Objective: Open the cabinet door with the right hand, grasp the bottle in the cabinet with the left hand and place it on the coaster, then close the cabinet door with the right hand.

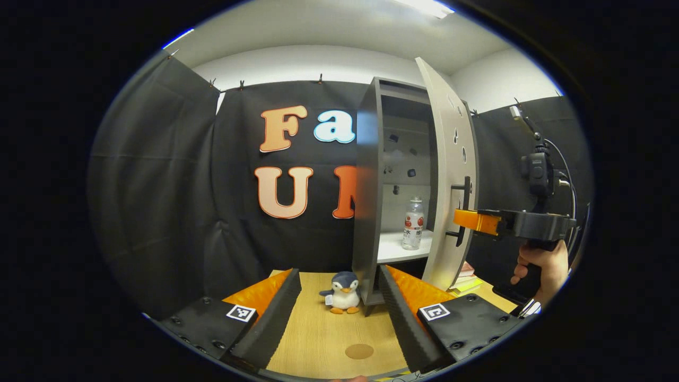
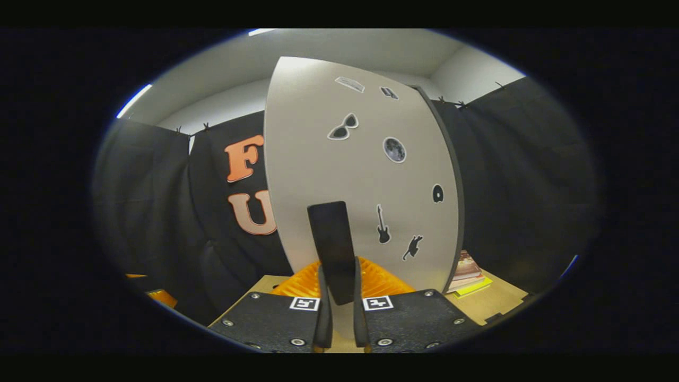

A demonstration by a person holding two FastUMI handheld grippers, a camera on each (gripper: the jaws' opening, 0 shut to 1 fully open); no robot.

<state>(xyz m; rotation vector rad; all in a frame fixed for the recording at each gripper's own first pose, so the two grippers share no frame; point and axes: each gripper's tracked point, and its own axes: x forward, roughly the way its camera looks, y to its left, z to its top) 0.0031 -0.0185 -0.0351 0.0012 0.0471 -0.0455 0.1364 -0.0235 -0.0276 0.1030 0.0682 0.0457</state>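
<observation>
Left tool (image 1: 339, 307) hovered with fingers apart over surface (image 1: 318, 339), coaster (image 1: 359, 350) between them, penguin toy (image 1: 342, 292) beyond. Cabinet (image 1: 371, 185) door (image 1: 451, 175) stood open; bottle (image 1: 412, 223) upright on shelf, ungrasped, label writing too small to read. Right tool (image 2: 338, 297) clamped on door handle (image 2: 333, 249). Step 1 done; grasp, placing, closing left.

The cabinet door (image 1: 448, 175) stands swung out, so the shelf opening is free from the front — the bottle (image 1: 412, 223) stands alone on the white shelf (image 1: 395, 249), room on both sides. The right tool (image 1: 477, 220) sits at the door's handle (image 1: 462, 211) (just right of the opening). On the surface (image 1: 323, 339), a toy penguin (image 1: 342, 293) stands at the cabinet's front corner; the coaster (image 1: 359, 351) lies open near the front edge.
</observation>
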